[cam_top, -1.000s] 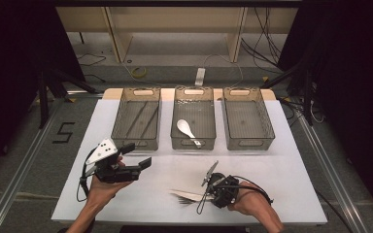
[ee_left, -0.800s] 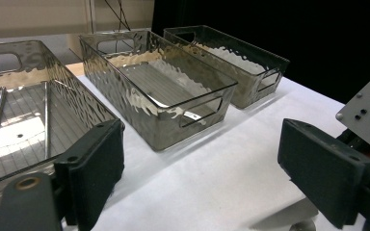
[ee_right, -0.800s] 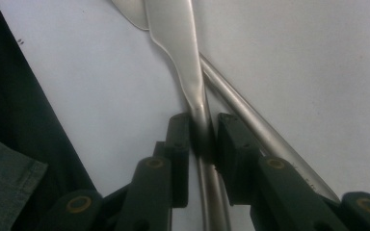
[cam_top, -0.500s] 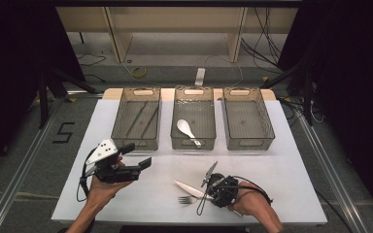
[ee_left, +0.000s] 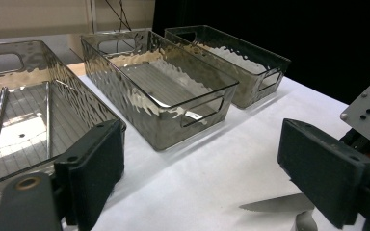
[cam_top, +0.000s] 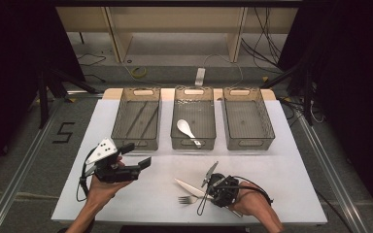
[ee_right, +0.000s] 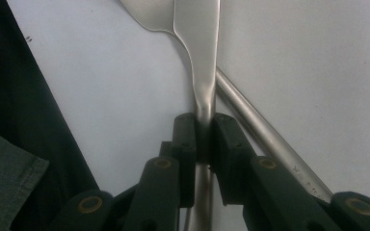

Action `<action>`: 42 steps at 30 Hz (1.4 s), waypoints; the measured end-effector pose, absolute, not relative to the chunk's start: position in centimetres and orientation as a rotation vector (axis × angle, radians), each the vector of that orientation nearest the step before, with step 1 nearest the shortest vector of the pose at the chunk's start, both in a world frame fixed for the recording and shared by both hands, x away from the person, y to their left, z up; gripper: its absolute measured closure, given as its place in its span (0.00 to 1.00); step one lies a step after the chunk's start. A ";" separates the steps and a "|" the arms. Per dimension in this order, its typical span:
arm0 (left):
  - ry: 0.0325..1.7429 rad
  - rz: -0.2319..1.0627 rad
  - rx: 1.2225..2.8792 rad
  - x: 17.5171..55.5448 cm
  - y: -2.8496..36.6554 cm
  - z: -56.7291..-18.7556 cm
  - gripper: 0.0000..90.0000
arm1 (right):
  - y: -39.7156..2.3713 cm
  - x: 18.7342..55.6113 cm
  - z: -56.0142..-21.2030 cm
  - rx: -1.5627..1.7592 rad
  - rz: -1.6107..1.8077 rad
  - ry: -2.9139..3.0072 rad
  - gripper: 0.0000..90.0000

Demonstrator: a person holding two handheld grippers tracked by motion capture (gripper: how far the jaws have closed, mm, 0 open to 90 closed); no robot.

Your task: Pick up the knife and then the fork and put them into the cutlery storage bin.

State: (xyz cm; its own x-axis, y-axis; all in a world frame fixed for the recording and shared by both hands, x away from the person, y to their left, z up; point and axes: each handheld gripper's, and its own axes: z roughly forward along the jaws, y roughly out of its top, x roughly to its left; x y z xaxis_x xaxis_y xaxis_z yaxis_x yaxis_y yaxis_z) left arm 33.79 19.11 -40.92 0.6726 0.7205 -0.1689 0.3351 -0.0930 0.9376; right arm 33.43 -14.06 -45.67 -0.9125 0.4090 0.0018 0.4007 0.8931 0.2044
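Note:
A metal knife point(cam_top: 187, 186) lies near the table's front edge, blade pointing far-left. My right gripper point(cam_top: 205, 194) is shut on it where handle meets blade. In the right gripper view the jaws point(ee_right: 204, 125) pinch the knife point(ee_right: 200, 38); they have just been closing on it. A fork point(cam_top: 187, 199) lies just in front of the knife, and its handle point(ee_right: 270, 139) crosses under the knife beside the jaws. My left gripper point(cam_top: 137, 154) hovers open over the table's left side with nothing between its pads point(ee_left: 101, 163). It faces the knife blade point(ee_left: 274, 204).
Three clear bins stand in a row at the back. The left bin point(cam_top: 135, 144) holds thin metal rods point(cam_top: 138, 119), the middle bin point(cam_top: 193, 144) a white spoon point(cam_top: 185, 128), and the right bin point(cam_top: 248, 144) nothing. White sheet point(cam_top: 281, 170) covers the table; dark floor surrounds it.
The knife and fork, blurred together a second ago, now lie apart and sharp, the knife angled far-left above the fork. Both hands stay where they were.

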 end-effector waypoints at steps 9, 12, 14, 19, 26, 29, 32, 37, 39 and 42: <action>0.863 0.400 1.690 33.8 19.1 -40.9 0.17 | -15.0 33.6 -44.1 0.703 0.447 2.984 0.90; 0.863 0.400 1.693 33.8 19.1 -40.9 0.17 | -15.6 33.8 -43.8 0.720 0.509 2.974 0.90; 0.864 0.399 1.689 33.8 19.1 -40.9 0.17 | -16.0 33.9 -43.5 0.735 0.542 2.966 0.90; 0.864 0.400 1.686 33.8 19.1 -40.9 0.17 | -17.1 34.3 -42.6 0.800 0.638 2.928 0.90; 0.872 0.390 1.672 33.8 19.3 -40.9 0.17 | -19.4 35.3 -41.1 0.889 0.823 2.826 0.90; 0.873 0.390 1.671 33.9 19.3 -40.9 0.17 | -20.1 35.8 -40.5 0.935 0.864 2.778 0.90; 0.874 0.391 1.669 33.9 19.4 -40.9 0.17 | -20.8 36.4 -40.1 0.969 0.927 2.741 0.90; 0.878 0.394 1.666 33.9 19.3 -40.9 0.17 | -21.8 37.6 -39.4 1.022 0.988 2.684 0.90; 0.878 0.396 1.666 33.9 19.3 -40.9 0.17 | -22.1 38.1 -39.0 1.033 1.011 2.659 0.90; 0.881 0.394 1.658 33.9 19.4 -40.9 0.17 | -22.4 38.9 -38.4 1.054 1.043 2.626 0.90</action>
